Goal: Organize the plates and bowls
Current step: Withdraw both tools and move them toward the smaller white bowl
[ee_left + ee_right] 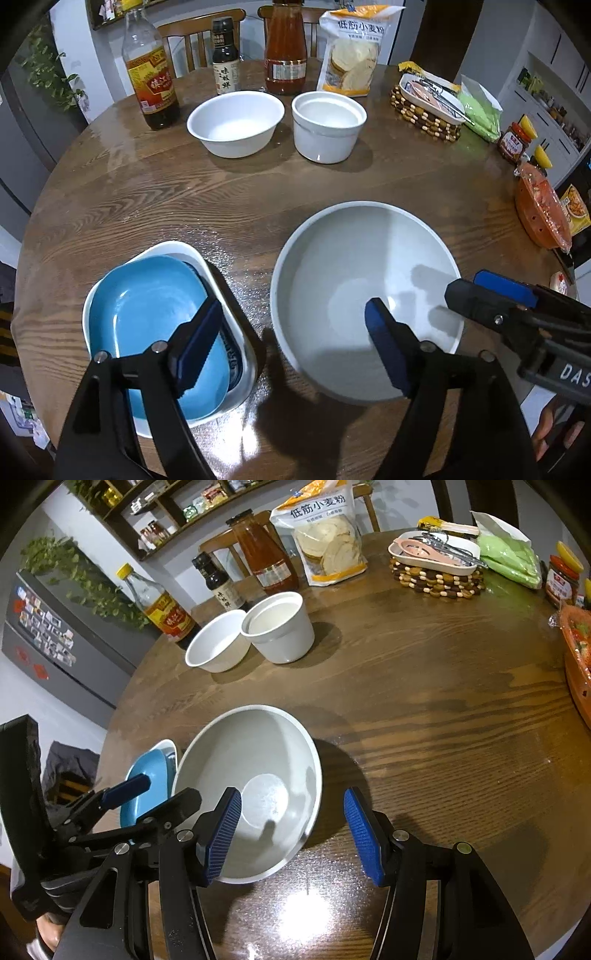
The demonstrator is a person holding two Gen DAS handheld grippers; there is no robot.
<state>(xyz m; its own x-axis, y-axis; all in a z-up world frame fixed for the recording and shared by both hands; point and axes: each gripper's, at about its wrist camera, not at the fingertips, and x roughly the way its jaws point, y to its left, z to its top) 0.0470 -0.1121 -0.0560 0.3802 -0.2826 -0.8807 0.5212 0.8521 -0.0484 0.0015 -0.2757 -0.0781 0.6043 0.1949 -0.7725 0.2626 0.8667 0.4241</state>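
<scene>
grey bowl upright, mouth up, right gripper astride rim

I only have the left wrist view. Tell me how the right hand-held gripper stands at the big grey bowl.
Observer: The right hand-held gripper is open. One finger is over the inside of the big grey bowl, the other is outside its rim.
Operator: Report the outer side.
Observer: The outer pad stands clear of the rim; bare table shows between them.
Operator: Check the tray on the beaded mat.
Observer: A pink spoon lies in the white tray.
</scene>
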